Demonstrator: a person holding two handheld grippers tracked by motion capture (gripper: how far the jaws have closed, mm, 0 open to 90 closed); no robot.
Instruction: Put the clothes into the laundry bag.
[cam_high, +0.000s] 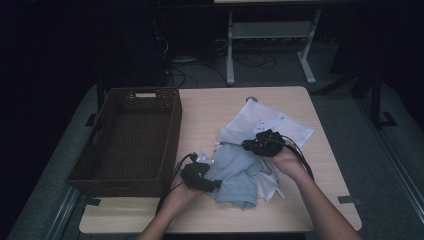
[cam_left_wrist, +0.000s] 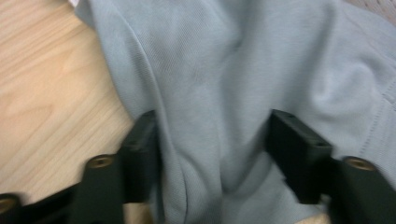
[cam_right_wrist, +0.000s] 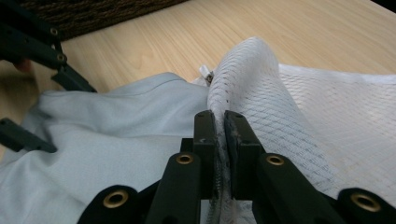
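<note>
at the centre of the high view, a person's two hands work a pale blue garment (cam_high: 235, 172) and a white mesh laundry bag (cam_high: 272, 122) on a light wooden table (cam_high: 210, 112). the right gripper (cam_right_wrist: 219, 122) has its jaws pinched tight on a raised fold of the mesh bag, apparently lifting the bag's edge to keep its mouth open. the left gripper (cam_left_wrist: 212, 135), lower left of the cloth pile, has its jaws half open with a bunched ridge of the blue garment between them; whether the pads press on it cannot be told. it looks placed to feed the garment into the bag. the garment is soft, crumpled knit, partly overlapping the bag. a dark woven basket (cam_high: 100, 165) stands at the left.
</note>
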